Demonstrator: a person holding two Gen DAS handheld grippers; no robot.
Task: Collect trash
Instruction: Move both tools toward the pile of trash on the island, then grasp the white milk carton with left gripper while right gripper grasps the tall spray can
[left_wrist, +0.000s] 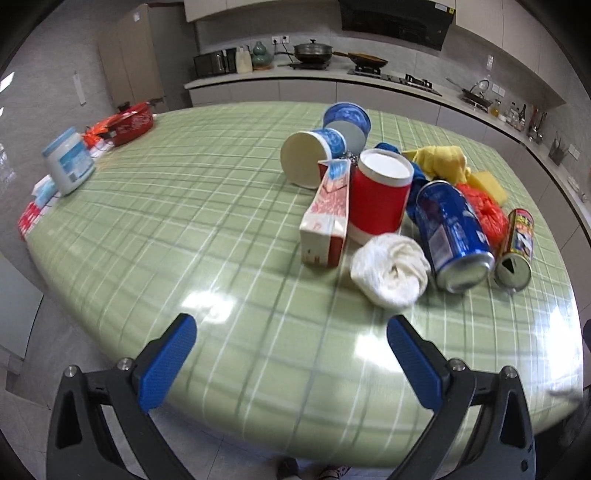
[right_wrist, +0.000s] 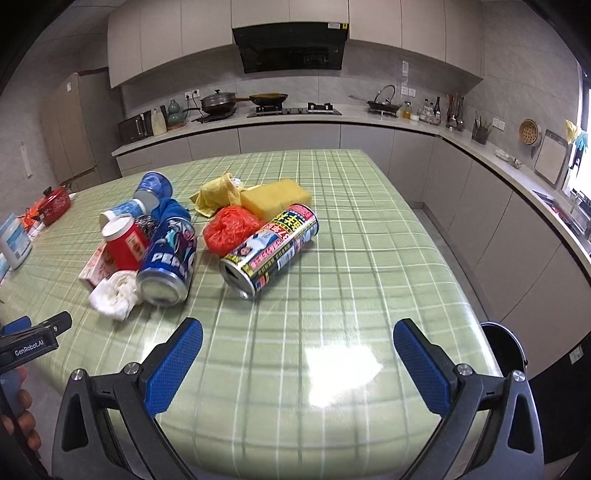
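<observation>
- Hovering over near table (left_wrist: 147, 229) edge: left gripper (left_wrist: 291, 332), blue fingers spread wide, nothing between them.
- Right gripper (right_wrist: 298, 338) likewise apart and empty, low centre of the right view.
- Trash heap sits centre-right in the left view, left of centre in the right view.
- Pepsi can (right_wrist: 168, 258) lies on its side, touching white wad (right_wrist: 114, 295) at its left.
- Red cup (right_wrist: 123, 242) stands upright behind the wad; carton (left_wrist: 327, 218) lies just beside it.
- Two blue-white cups (left_wrist: 314, 157) lie tipped at the back of the heap.
- Yellow-label can (right_wrist: 271, 251) lies on its side, apart from the Pepsi can, touching red bag (right_wrist: 231, 229).
- Yellow cloth (right_wrist: 216, 195) and sponge (right_wrist: 275, 197) lie behind the bag.
- White jar (left_wrist: 68, 164) stands at left of the left view, well apart from the heap.
- Black bin (right_wrist: 504, 347) sits below the table's right corner, right view.
</observation>
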